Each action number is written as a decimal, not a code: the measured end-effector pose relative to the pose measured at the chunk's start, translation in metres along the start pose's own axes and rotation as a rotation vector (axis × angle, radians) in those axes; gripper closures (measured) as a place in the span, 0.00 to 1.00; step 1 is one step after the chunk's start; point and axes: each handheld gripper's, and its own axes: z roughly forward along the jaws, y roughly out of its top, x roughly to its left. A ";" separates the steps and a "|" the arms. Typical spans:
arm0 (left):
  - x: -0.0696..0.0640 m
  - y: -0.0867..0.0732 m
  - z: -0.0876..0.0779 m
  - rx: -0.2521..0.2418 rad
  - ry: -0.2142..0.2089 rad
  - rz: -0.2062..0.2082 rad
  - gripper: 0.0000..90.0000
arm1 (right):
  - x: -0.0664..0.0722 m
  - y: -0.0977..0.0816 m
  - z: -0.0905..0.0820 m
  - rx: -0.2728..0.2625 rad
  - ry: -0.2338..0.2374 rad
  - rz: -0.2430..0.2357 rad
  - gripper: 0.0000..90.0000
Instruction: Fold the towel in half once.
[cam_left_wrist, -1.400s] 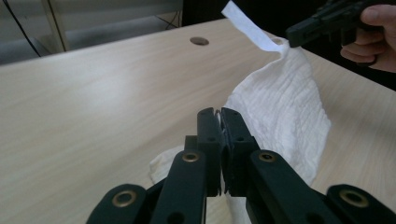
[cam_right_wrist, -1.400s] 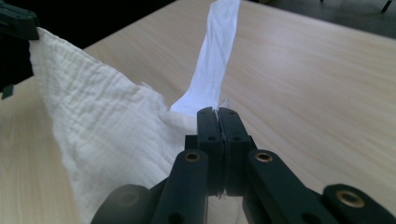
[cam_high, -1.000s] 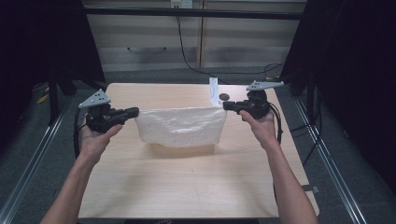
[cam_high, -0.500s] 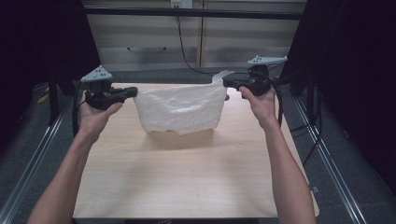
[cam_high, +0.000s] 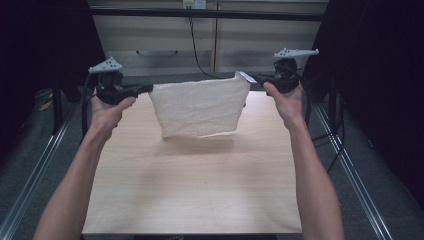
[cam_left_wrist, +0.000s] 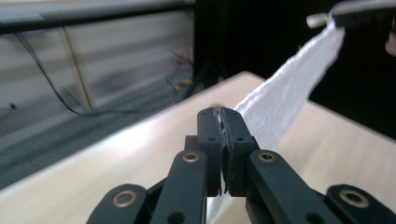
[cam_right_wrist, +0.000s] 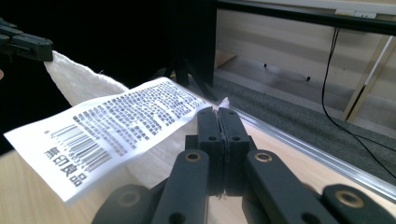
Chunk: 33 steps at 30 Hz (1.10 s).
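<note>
Down at the near edge of the table (cam_high: 200, 200) the person's forearms reach in, and the bare wood between them has nothing on it. Move up and here's the action — a white towel (cam_high: 200, 107) hanging in the air over the far half of the table, its lower edge clear of the wood with a shadow beneath it. The left gripper (cam_high: 142, 89) has its jaws clamped on the towel's top left corner; in the left gripper view the black jaws sit tight together with cloth pinched between them and the towel (cam_left_wrist: 289, 93) stretching away toward the other hand. The right gripper (cam_high: 256, 79) is clenched on the opposite top corner, and in the right gripper view its jaws are pressed shut on the fabric right beside a printed care label (cam_right_wrist: 112, 135) that flaps off that corner. This looks like a spread before a fold or a lay-down. To do it well, I'd say keep both corners level and the top edge taut — no sag in the middle — and bring the lower edge onto the table first, so the cloth lays flat without bunching. Beyond the table, a black rail (cam_high: 210, 14) and pale cabinet fronts (cam_high: 270, 45) close the scene.
</note>
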 end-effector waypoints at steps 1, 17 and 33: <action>0.000 -0.008 0.001 0.006 -0.012 -0.004 0.97 | 0.001 -0.008 -0.001 0.015 0.005 -0.001 0.99; -0.037 -0.111 -0.003 0.083 -0.104 -0.056 0.97 | 0.046 -0.138 -0.021 0.144 0.122 0.005 0.99; -0.079 -0.181 -0.028 0.164 -0.133 -0.051 0.97 | 0.079 -0.194 -0.030 0.232 0.166 0.004 0.98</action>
